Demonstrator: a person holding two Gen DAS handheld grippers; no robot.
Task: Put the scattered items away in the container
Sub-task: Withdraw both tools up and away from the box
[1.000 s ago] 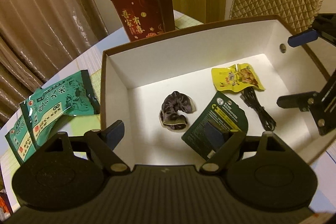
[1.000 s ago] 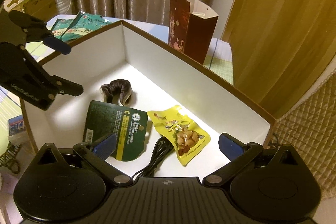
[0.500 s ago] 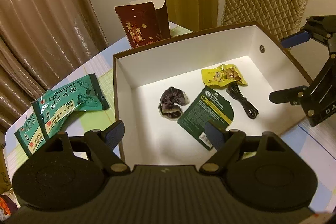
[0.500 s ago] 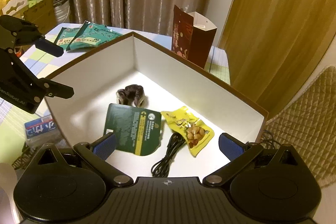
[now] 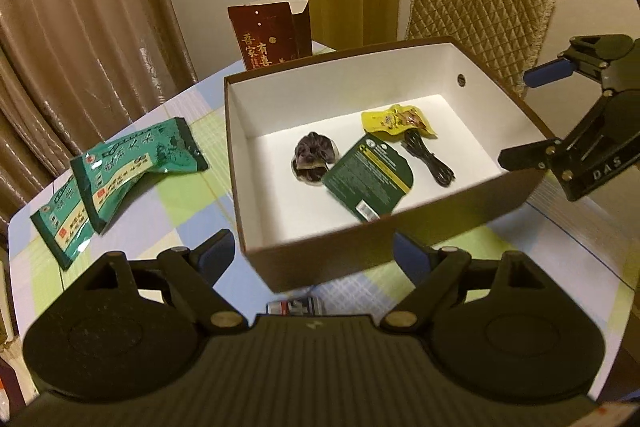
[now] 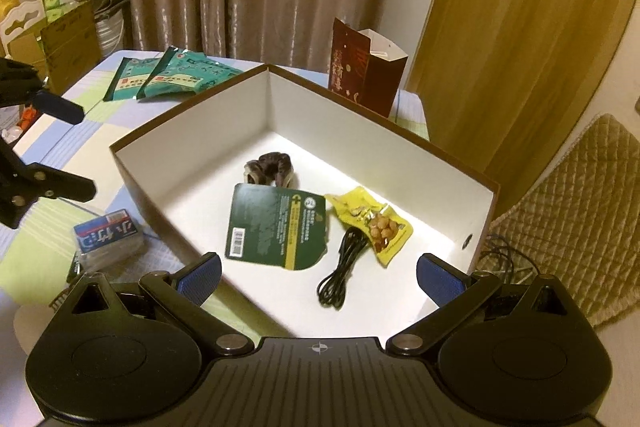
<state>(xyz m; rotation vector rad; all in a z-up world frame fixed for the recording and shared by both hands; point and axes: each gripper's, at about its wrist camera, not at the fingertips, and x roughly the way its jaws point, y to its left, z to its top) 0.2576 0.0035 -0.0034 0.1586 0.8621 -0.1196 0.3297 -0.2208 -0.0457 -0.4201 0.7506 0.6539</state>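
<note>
A brown box with white inside walls stands on the checked tablecloth. In it lie a dark scrunchie, a dark green card pack, a yellow snack pack and a black cable. Two green packets lie on the table left of the box. A blue tissue pack sits by its near corner. My left gripper hovers before the box's front wall, jaws opening, nothing between them. My right gripper hangs open and empty over the box's right edge.
A dark red gift bag stands behind the box. A quilted chair back is at the right, beyond the table edge. Curtains close off the far side. Cardboard boxes stand off the table's left end.
Both grippers have drawn back and upward from the box, which now looks smaller and farther. The left fingers, earlier over the box's inside, now sit in front of its near wall.
</note>
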